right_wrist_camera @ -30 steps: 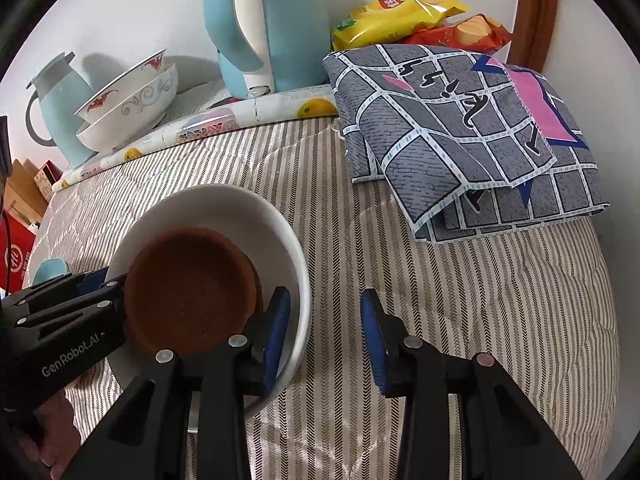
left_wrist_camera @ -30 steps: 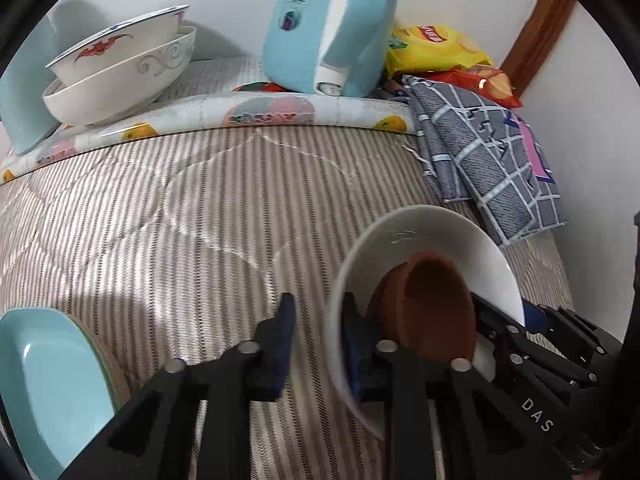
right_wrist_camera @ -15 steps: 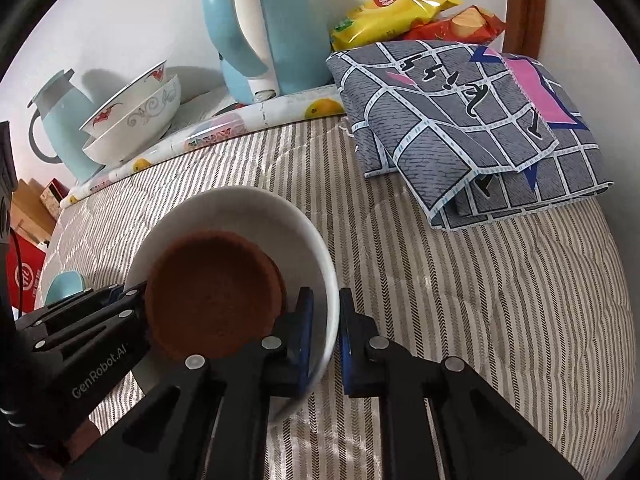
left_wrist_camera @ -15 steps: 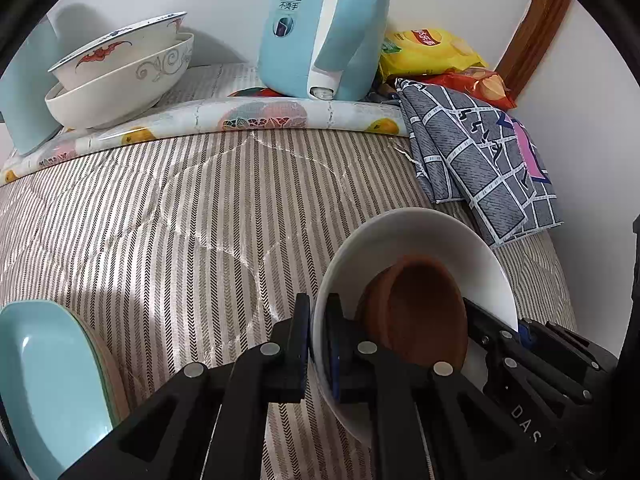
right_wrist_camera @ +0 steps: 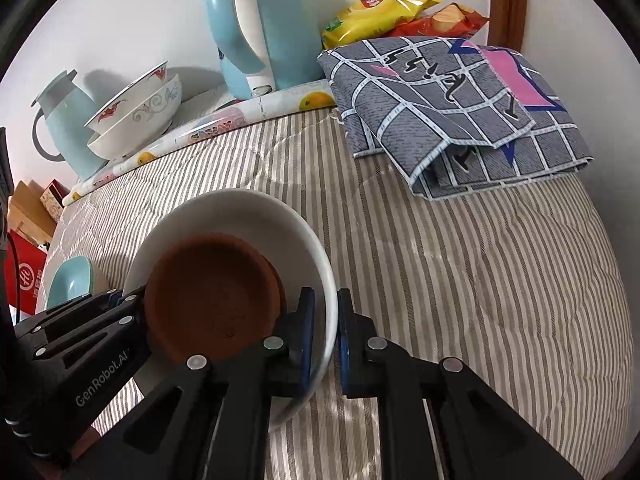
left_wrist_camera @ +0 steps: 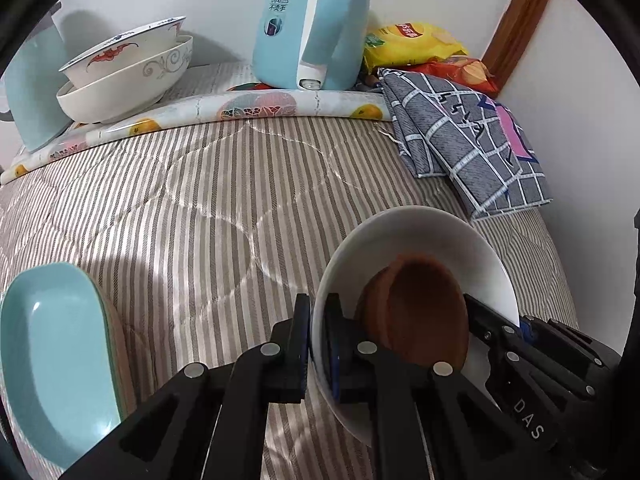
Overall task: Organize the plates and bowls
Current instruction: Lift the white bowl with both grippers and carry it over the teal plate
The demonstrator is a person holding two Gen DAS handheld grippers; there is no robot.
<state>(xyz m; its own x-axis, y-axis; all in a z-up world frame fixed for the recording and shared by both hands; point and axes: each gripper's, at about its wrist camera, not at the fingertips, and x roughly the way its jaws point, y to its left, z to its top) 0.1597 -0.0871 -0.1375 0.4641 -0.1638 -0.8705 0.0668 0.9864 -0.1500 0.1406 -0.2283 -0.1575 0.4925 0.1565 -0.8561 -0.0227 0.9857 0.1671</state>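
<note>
A white bowl (left_wrist_camera: 424,236) holds a small brown dish (left_wrist_camera: 424,312) tilted inside it. My left gripper (left_wrist_camera: 318,338) is shut on the bowl's left rim. My right gripper (right_wrist_camera: 326,334) is shut on the opposite rim of the white bowl (right_wrist_camera: 240,212), with the brown dish (right_wrist_camera: 208,292) beside its left finger. The bowl is held just above the striped quilt (left_wrist_camera: 180,208). Two stacked patterned bowls (left_wrist_camera: 128,68) sit at the back left, and they also show in the right wrist view (right_wrist_camera: 136,120). A light-blue plate (left_wrist_camera: 52,356) lies at the near left.
A blue electric kettle (left_wrist_camera: 308,24) stands at the back on a fruit-print mat (left_wrist_camera: 240,106). A folded grey checked cloth (right_wrist_camera: 456,108) lies at the right with snack bags (right_wrist_camera: 384,8) behind it. A blue jug (right_wrist_camera: 66,128) stands at far left.
Both grippers have closed from open onto opposite rims of the white bowl. The bowl with the brown dish sits slightly higher and more level in view.
</note>
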